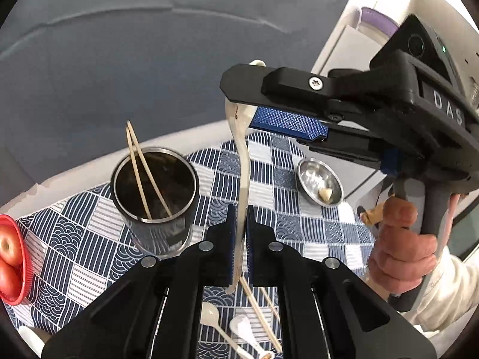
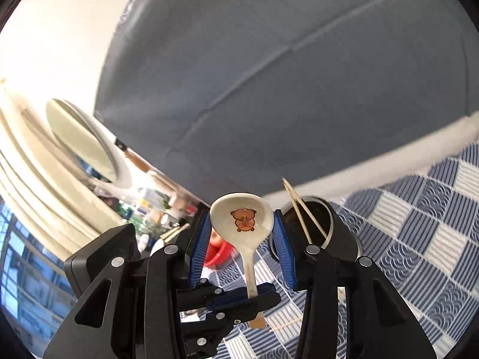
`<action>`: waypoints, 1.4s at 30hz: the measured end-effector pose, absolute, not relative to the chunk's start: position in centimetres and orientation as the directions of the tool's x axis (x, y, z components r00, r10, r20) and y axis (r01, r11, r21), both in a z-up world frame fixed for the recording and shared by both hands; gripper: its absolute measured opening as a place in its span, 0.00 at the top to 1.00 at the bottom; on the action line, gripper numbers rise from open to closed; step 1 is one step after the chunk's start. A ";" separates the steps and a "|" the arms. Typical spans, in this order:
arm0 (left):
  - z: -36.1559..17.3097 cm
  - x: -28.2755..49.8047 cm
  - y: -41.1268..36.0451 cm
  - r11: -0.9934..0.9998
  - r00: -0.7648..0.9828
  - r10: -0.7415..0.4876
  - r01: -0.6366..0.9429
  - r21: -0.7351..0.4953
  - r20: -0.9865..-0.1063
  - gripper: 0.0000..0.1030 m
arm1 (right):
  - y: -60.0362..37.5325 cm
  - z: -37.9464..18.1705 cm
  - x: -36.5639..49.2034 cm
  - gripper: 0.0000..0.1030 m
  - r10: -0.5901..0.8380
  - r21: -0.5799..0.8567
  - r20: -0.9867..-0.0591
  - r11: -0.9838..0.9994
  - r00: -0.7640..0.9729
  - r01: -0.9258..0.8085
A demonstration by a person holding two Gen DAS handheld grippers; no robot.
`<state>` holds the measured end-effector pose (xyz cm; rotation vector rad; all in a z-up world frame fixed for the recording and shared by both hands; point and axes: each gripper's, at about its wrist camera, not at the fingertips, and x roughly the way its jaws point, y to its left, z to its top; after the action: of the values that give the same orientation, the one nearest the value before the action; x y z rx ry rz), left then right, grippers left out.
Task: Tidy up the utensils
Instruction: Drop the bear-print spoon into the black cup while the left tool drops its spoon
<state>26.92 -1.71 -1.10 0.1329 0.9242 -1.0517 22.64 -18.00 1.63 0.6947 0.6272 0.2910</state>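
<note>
Chopsticks (image 1: 140, 173) lean inside the shiny metal cup (image 1: 154, 197) on the checked cloth (image 1: 269, 179). Left gripper (image 1: 238, 239) is clenched on the handle of the smooth white spoon (image 1: 244, 179), while the right gripper (image 2: 244, 230) grasps its bowl. More spoons (image 1: 221, 326) lie loose below, a small steel dish (image 1: 318, 184) nearby.

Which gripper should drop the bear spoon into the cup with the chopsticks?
Probably the left gripper. It pinches the cream ceramic bear spoon's handle, right beside the dark metal cup holding two wooden chopsticks. The right gripper only brackets the bowl end and would need to let go first.
</note>
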 end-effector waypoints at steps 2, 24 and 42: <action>-0.2 27.4 -1.9 0.536 0.194 -0.680 0.790 -0.299 -0.707 0.93 | -18.3 2.7 23.0 0.62 0.459 0.669 -0.418 0.739 0.784 -0.076; -2.4 32.8 -1.0 0.678 0.359 -0.603 0.701 -0.221 -0.712 0.29 | -18.6 3.2 29.1 0.28 0.381 0.486 -0.512 0.867 0.770 -0.107; -7.2 26.9 6.9 0.782 0.371 -0.511 0.575 -0.240 -0.775 0.13 | -18.1 -3.4 24.2 0.18 0.389 0.409 -0.680 0.905 0.621 -0.118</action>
<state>26.92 6.93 -7.19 0.0747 0.9655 -0.6977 24.23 -18.07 -3.43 0.3429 0.8547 0.2975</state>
